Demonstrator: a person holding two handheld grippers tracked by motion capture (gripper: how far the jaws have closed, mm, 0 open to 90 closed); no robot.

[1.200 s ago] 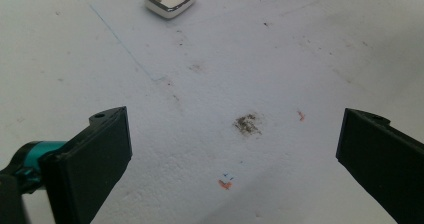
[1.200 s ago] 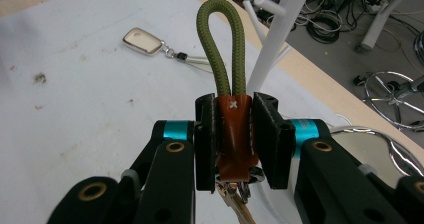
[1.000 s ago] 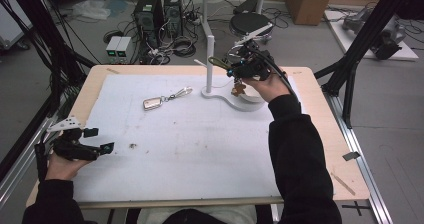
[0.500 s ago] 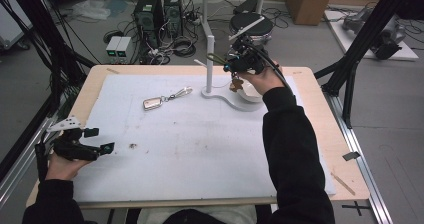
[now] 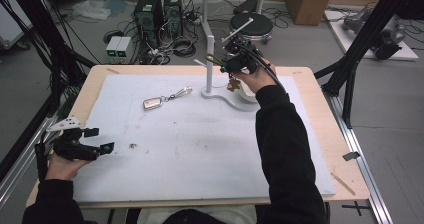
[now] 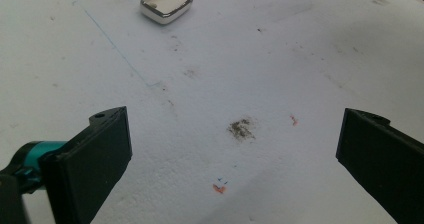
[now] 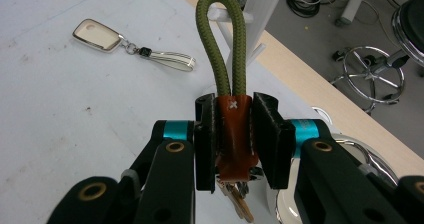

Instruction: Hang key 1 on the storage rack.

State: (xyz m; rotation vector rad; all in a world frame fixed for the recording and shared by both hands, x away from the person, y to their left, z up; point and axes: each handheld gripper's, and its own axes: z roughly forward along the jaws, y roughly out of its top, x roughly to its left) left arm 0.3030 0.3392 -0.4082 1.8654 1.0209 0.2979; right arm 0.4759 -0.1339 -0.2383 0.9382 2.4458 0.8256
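Sleeves in black come in from the near edge of the table (image 5: 320,149), one on each side. At the near left the left gripper (image 5: 95,140) rests low over the white mat (image 5: 190,149), its jaws spread wide with nothing between them; in the left gripper view only the stained mat lies between the two black pads (image 6: 95,159). A small dark smudge (image 5: 133,145) marks the mat just to the right of that gripper.

Farther in, left of centre, a silver key fob (image 5: 152,103) lies flat on the mat, its pale strap (image 5: 181,91) trailing toward the far right. It is well apart from both grippers.

At the far right the right hand (image 5: 255,76) holds the right gripper (image 5: 227,64) up above the mat, beside a white stand (image 5: 210,49) whose upright post rises from a curved base (image 5: 235,100). In the right gripper view the jaws are closed tight on a brown leather tab (image 7: 235,134), pads pressing it from both sides. An olive cord loop (image 7: 220,39) rises from the tab toward the stand's post, close to a short white peg (image 7: 227,15) on it; whether the loop touches the peg I cannot tell. Brass keys (image 7: 240,204) hang below the tab. A shiny round dish (image 7: 320,204) sits just beneath the gripper.
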